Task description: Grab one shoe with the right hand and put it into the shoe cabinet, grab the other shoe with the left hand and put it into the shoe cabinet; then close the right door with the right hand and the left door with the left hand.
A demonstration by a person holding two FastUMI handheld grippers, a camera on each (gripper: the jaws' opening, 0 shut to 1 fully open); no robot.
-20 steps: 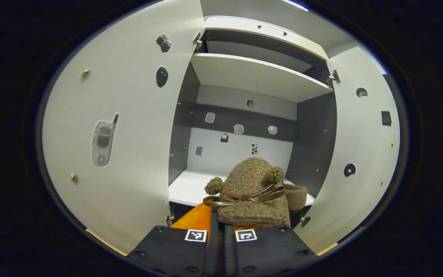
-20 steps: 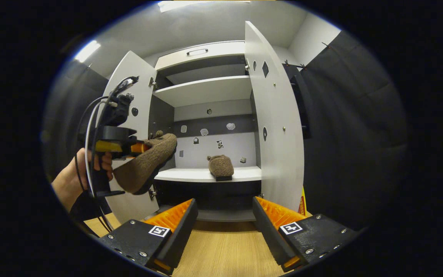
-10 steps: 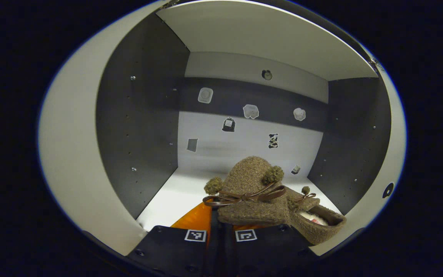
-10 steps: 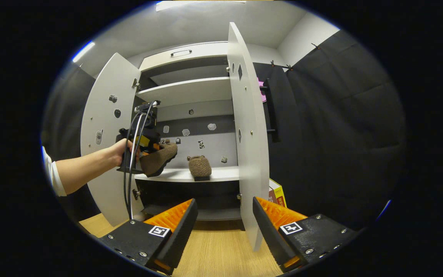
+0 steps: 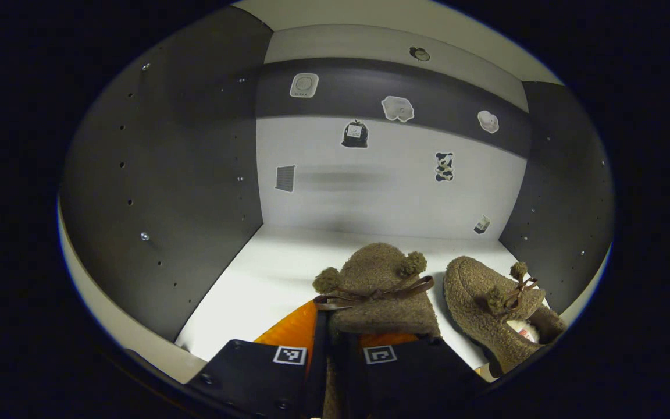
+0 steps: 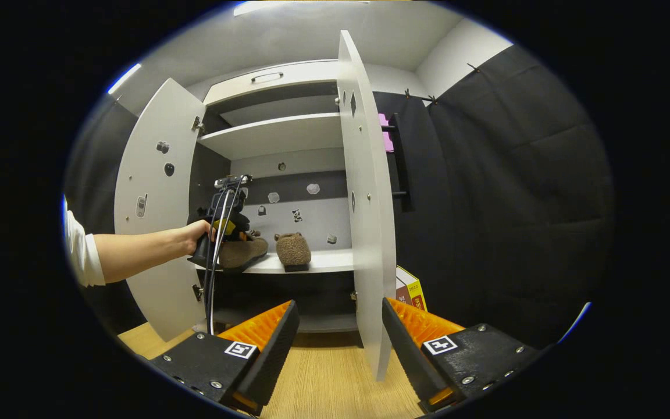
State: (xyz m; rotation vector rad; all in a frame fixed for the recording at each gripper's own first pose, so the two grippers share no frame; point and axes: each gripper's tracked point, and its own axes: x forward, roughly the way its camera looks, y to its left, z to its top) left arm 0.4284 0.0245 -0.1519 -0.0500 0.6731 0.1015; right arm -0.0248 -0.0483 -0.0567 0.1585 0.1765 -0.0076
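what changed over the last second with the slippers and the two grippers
The left gripper, still shut on the fuzzy brown slipper, carried it into the white shoe cabinet beside the other brown slipper on the shelf. The right gripper backed away, still open. Both doors stayed open.

A yellow-and-red box (image 6: pixel 409 287) stands on the wooden floor (image 6: pixel 335 384) beside a pink item (image 6: pixel 384 124)

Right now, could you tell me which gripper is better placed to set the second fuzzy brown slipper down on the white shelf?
Left: the left gripper holds that fuzzy brown slipper over the white shelf; the right gripper is open, outside.
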